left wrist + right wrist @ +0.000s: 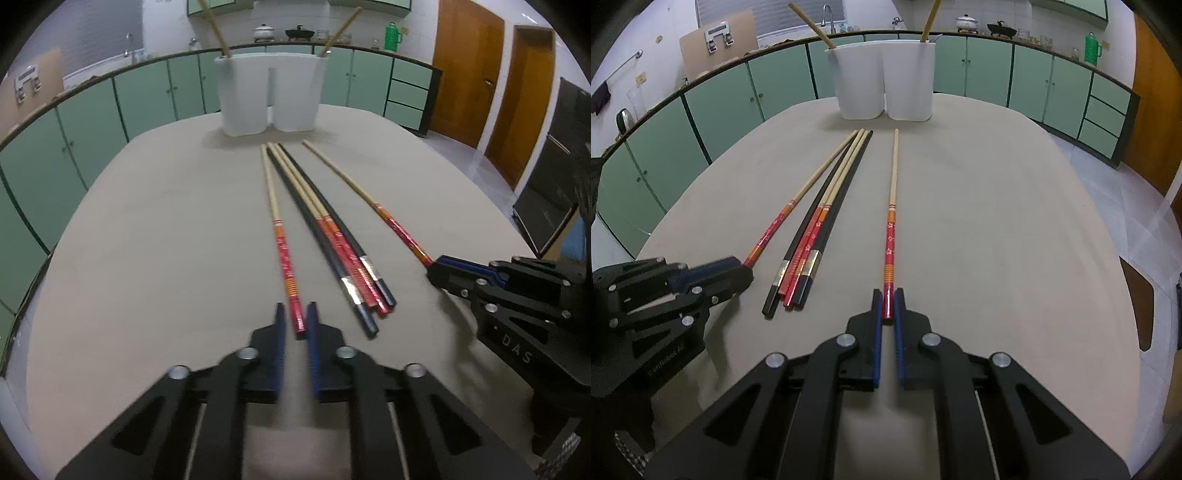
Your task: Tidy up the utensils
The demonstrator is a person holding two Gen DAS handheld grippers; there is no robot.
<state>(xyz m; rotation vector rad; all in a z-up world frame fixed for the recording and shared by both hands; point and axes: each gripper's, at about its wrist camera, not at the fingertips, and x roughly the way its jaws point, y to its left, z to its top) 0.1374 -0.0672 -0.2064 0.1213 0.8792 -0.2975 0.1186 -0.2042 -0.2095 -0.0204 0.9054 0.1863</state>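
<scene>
Several chopsticks lie on the beige table (147,258). My left gripper (295,314) straddles the red end of one red-and-bamboo chopstick (280,236), its blue pads still a little apart from it. My right gripper (888,299) is shut on the red end of another red-and-bamboo chopstick (892,206), which lies on the table. Between them lies a bundle of black and red chopsticks (332,243), also in the right wrist view (820,225). A white two-compartment holder (267,92) stands at the far edge with one bamboo chopstick in each side.
Green cabinets (92,122) and a counter with pots ring the table. Wooden doors (469,70) stand at the right. The right gripper body (517,295) shows in the left view, the left gripper body (665,291) in the right view.
</scene>
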